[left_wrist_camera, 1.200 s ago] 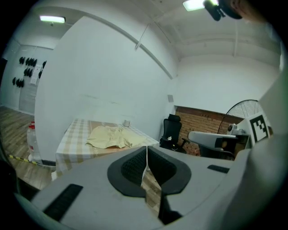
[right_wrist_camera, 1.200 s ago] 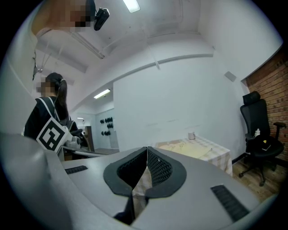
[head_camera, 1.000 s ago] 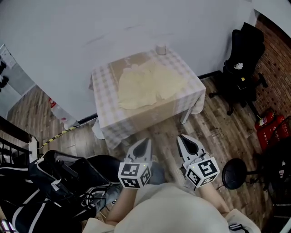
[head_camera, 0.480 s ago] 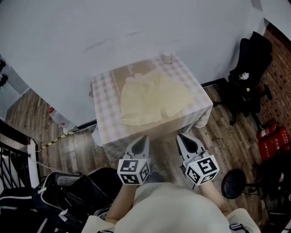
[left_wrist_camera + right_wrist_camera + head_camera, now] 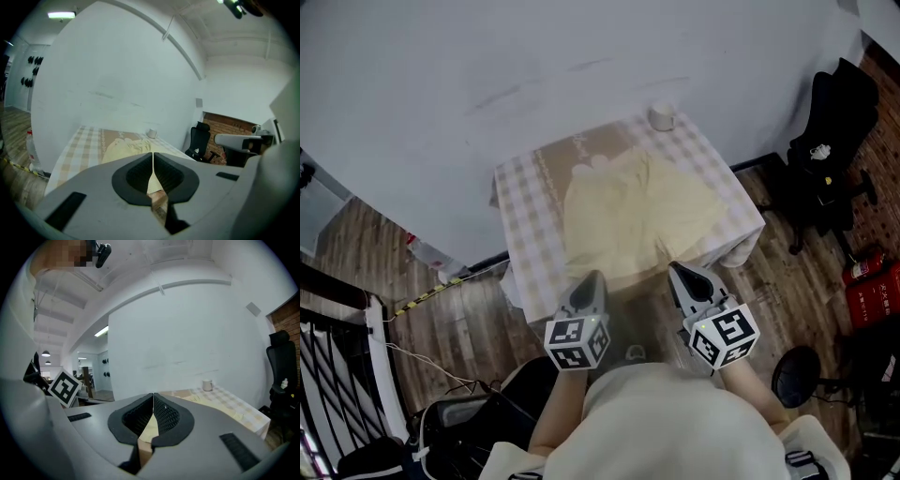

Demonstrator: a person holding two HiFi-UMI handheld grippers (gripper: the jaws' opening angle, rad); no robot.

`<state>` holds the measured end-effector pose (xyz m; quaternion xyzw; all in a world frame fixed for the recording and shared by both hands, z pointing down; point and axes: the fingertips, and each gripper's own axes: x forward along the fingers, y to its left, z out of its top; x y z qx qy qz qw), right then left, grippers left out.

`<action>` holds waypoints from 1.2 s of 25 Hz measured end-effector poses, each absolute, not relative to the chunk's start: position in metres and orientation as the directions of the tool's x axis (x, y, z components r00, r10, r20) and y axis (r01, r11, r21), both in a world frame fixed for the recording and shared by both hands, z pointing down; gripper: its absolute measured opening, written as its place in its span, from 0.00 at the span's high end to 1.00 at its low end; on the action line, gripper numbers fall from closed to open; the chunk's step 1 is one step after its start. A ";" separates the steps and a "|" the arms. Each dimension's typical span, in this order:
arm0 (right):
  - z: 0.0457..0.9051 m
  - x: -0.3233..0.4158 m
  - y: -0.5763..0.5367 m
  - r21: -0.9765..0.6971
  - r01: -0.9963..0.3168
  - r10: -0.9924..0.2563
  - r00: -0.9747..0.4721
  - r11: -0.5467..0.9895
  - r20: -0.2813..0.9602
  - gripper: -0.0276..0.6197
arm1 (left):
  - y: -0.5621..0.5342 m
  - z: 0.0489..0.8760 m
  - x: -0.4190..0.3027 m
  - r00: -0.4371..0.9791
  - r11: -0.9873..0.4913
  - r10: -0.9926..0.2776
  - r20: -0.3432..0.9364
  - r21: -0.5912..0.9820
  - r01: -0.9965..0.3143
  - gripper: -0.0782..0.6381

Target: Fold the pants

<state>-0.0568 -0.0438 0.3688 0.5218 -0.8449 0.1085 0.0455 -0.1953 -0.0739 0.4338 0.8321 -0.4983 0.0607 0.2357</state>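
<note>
So at this point the pale yellow fabric pants (image 5: 642, 211) were lying spread out flat on the small table with the beige-and-white checked cloth (image 5: 517, 220). The waistband sat at the far end and the two short legs pointed toward the near edge. A small white cup (image 5: 662, 116) stood at the far right corner, just clear of the fabric, and a black office chair (image 5: 839, 122) was off to the right, well apart.

The left gripper (image 5: 591, 278) and the right gripper (image 5: 682, 272) both hung just short of the near edge of the table. Each had its jaws pressed fully together with nothing between them, so nothing was grabbed yet.

My guess is this stuff handles light, thin and floppy, so not fragile at all. It'd sag from wherever you pinch it, and it might drag the loose tablecloth along. I'd open up and take one side at two spots, a waistband corner and that leg's hem. Then I'd carry that half over the other leg, keeping the edge taut.
</note>
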 end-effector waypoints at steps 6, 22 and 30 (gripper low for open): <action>0.384 -0.054 -0.046 -0.118 -0.887 -0.870 -0.461 0.447 0.172 0.95 | -0.075 0.461 -0.204 0.456 -0.362 -0.824 0.336 0.306 -0.880 0.88; 0.427 -0.088 -0.076 -0.139 -0.806 -0.765 -0.590 0.575 0.259 0.95 | -0.087 0.573 -0.267 0.217 -0.074 -0.813 0.541 0.273 -0.959 0.88; 0.435 -0.087 -0.100 -0.134 -0.765 -0.711 -0.637 0.629 0.298 0.95 | -0.092 0.613 -0.283 0.115 0.066 -0.744 0.659 0.243 -0.968 0.88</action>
